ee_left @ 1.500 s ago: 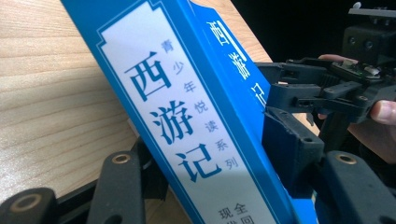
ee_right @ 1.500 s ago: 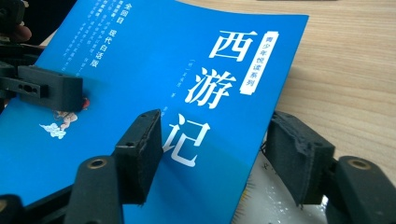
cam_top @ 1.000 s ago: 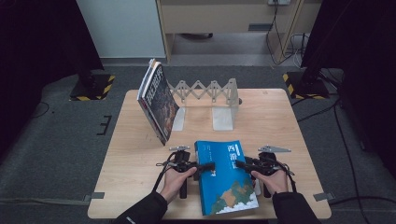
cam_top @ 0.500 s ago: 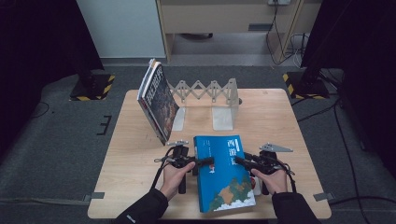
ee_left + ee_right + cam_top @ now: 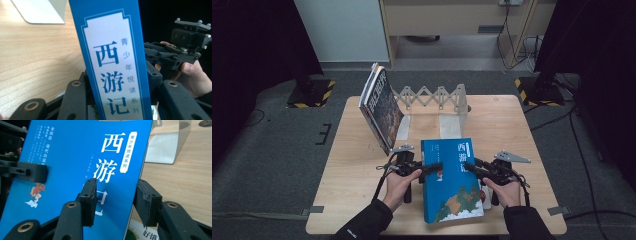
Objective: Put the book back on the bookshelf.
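Blue book (image 5: 451, 180): lower part cut off by bottom edge in both gripper views. Second book (image 5: 147, 232) beneath it: mostly hidden, only cover corner with part of title visible. Left gripper (image 5: 428, 169): pad contact with spine hidden behind own jaws. Small print on blue cover too small to read from high view.

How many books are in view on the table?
3, perhaps more. The blue book is gripped from both sides at the front edge; a second book peeks from under it; a dark-covered book leans in the folding rack, where further thin ones may hide.
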`<state>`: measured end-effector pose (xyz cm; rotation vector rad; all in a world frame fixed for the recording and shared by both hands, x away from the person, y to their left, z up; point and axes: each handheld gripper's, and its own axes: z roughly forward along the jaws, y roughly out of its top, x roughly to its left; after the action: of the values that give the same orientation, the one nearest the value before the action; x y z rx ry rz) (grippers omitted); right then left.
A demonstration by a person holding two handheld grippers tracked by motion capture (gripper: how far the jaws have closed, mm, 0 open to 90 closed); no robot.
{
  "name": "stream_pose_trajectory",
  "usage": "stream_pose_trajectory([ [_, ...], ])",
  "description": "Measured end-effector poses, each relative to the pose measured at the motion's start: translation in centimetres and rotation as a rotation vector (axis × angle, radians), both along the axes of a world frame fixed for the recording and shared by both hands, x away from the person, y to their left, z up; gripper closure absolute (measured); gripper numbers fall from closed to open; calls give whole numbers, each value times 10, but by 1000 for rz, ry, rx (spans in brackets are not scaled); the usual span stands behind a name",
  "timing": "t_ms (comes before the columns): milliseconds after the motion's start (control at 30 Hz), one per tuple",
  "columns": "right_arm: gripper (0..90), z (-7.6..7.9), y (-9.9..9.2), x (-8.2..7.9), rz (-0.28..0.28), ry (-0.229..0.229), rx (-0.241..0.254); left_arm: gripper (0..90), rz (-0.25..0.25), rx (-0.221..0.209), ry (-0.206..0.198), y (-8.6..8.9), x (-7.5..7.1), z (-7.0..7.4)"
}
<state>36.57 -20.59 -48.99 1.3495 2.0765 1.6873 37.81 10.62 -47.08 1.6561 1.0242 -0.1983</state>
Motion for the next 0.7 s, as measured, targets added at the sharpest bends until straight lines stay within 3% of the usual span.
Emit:
stream_pose_trajectory([
  [333,566,1,2,-1,9,-11,-4,557,4,21,18,-6,0,-3],
  [500,576,1,2,-1,22,-8,5,560,2,-15,48,-9,3,-6],
  [700,553,-1,4,-1,34,-8,-4,581,-18,-25,40,-8,3,-6],
])
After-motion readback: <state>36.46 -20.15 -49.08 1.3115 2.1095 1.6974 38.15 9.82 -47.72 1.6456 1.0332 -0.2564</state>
